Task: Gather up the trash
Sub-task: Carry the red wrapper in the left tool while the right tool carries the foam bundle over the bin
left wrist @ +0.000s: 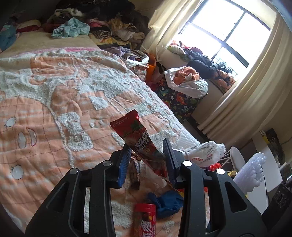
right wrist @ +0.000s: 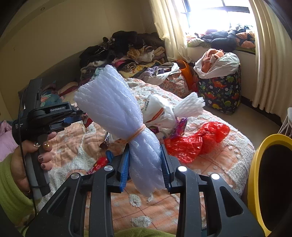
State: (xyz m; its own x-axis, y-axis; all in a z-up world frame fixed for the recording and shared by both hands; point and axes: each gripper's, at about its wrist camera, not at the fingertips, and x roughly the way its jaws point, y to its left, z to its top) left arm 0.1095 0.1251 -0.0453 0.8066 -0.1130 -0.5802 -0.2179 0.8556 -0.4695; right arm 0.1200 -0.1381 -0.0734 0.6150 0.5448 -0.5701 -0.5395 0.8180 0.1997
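My left gripper [left wrist: 147,155] is shut on a red snack wrapper [left wrist: 135,134] and holds it up above the orange bedspread [left wrist: 45,109]. It also shows in the right wrist view [right wrist: 54,116], held by a hand at the left. My right gripper [right wrist: 145,160] is shut on a bundle of white foam netting [right wrist: 113,104] tied with a rubber band; the bundle also shows in the left wrist view [left wrist: 253,169]. On the bed lie a red plastic bag [right wrist: 197,140], a white plastic bag [right wrist: 158,113], another foam net [right wrist: 189,105], a red snack tube [left wrist: 145,218] and a blue cloth [left wrist: 167,202].
A yellow-rimmed bin [right wrist: 255,175] stands at the right of the bed. Piles of clothes [right wrist: 131,52] cover the far end of the bed. A dinosaur-print hamper [right wrist: 220,91] with a full white bag stands under the window [right wrist: 217,16].
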